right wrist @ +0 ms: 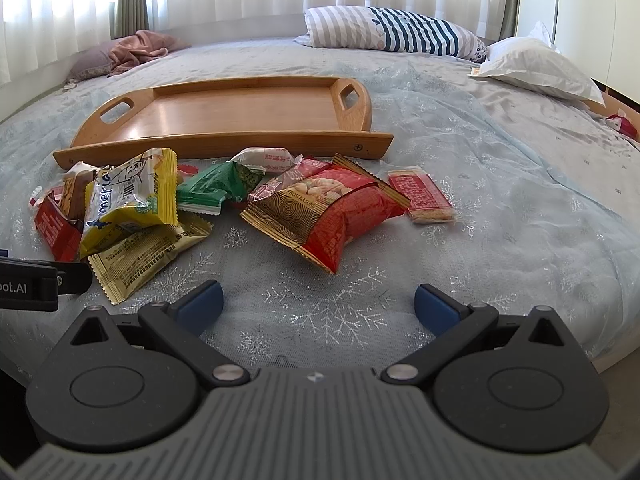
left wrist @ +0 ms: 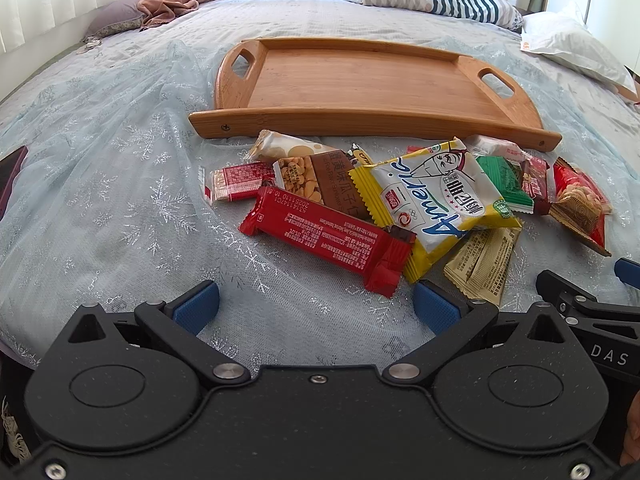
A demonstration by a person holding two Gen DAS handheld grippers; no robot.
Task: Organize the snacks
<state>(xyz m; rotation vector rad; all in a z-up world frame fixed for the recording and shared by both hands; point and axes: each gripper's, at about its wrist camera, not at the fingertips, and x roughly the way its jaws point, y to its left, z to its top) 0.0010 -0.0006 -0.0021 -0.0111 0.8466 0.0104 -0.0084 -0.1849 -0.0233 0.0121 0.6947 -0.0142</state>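
Note:
A pile of snack packets lies on the bed in front of an empty wooden tray (left wrist: 360, 84) (right wrist: 240, 116). In the left wrist view a long red bar (left wrist: 324, 236) lies nearest, beside a yellow packet (left wrist: 432, 196), a beige sachet (left wrist: 480, 264) and a green packet (left wrist: 504, 184). In the right wrist view a red nut bag (right wrist: 332, 208) lies nearest, with a small red wafer (right wrist: 420, 196) to its right. My left gripper (left wrist: 316, 308) is open and empty, just short of the red bar. My right gripper (right wrist: 318, 306) is open and empty, just short of the red nut bag.
A striped pillow (right wrist: 384, 32) and a white pillow (right wrist: 536, 64) lie at the far side of the bed. A pink cloth (left wrist: 172, 2) lies on a purple pillow at the far left. The bed edge drops off at the right (right wrist: 616, 344).

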